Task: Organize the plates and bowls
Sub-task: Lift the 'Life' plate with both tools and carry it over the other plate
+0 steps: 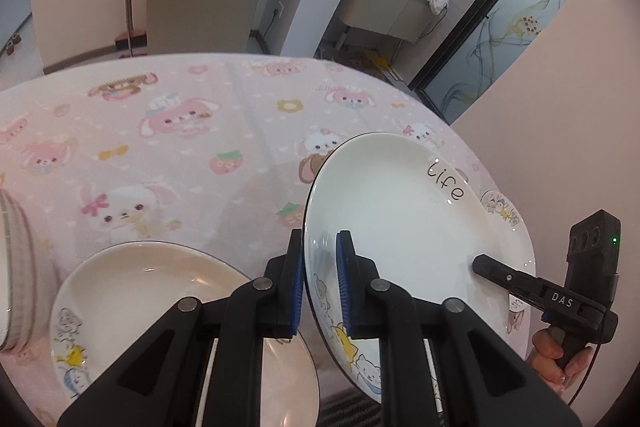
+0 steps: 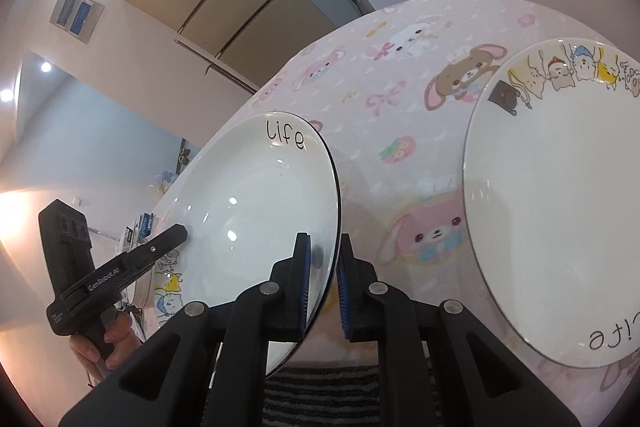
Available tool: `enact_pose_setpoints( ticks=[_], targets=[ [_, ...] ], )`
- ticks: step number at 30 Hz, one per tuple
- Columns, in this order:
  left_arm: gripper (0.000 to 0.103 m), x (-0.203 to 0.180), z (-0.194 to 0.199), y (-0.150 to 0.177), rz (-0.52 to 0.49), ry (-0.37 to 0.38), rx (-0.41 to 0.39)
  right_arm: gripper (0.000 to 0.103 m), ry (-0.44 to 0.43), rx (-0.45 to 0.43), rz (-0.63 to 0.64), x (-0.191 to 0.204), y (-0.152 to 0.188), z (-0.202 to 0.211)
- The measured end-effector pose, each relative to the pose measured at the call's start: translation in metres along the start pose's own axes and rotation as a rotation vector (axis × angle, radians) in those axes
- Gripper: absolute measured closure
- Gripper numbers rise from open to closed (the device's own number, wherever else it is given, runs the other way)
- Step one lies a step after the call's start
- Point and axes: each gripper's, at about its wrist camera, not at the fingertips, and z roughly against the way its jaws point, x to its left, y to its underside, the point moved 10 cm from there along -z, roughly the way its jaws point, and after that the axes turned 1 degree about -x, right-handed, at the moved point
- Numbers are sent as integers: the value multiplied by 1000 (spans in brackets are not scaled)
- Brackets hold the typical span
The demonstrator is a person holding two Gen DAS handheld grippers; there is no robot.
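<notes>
Blue-padded fingers of the left gripper [image 1: 319, 283] pinch the near rim of a white "life" plate [image 1: 400, 211], while the right gripper [image 2: 323, 285] clamps the opposite rim; both are nearly closed on the plate, which hangs tilted on edge between them above the pink cartoon tablecloth [image 1: 180, 147]. A second plate [image 1: 132, 291] lies flat just left of the left gripper; a third plate [image 2: 560, 219] lies flat to the right. The table edge runs close below; open cloth stretches beyond. A striped bowl [image 1: 14, 267] sits far left.
</notes>
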Motion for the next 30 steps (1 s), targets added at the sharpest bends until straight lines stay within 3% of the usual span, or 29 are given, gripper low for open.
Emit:
enact_pose_setpoints(
  ticks=[7, 15, 22, 30],
  targets=[
    [90, 2, 55, 3, 4, -16, -75, 85, -44, -21, 70, 43, 3, 22],
    [90, 22, 111, 27, 45, -48, -162, 85, -94, -39, 161, 97, 18, 40],
    [90, 54, 142, 54, 93, -92, -194, 85, -120, 16, 214, 128, 44, 28],
    [90, 92, 153, 86, 155, -132, -203, 85, -90, 79, 298, 151, 78, -2]
  ],
)
